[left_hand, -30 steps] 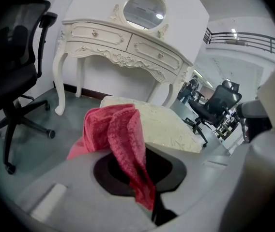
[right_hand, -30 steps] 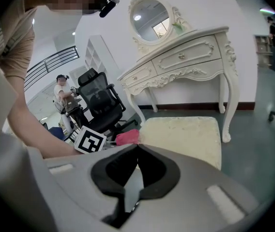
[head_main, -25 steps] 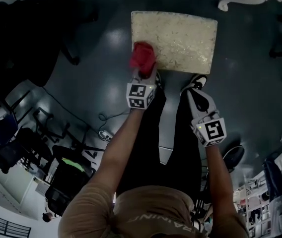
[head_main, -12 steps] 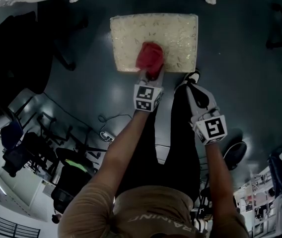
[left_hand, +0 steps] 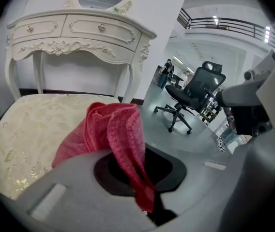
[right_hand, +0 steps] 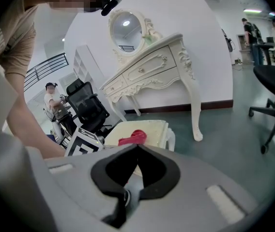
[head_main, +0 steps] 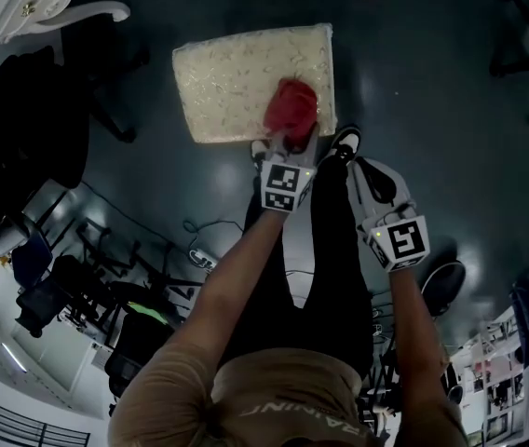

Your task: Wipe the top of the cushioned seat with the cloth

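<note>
Left gripper view: left tongs (left_hand: 146, 203) tight on cloth (left_hand: 112, 133) atop cushioned seat (left_hand: 28, 124)

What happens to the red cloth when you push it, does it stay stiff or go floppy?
Probably floppy: the red cloth droops in soft folds from the shut left gripper. It looks thin, so likely light. Pushed across the cushioned seat, it would probably bunch up rather than slide flat.
</note>
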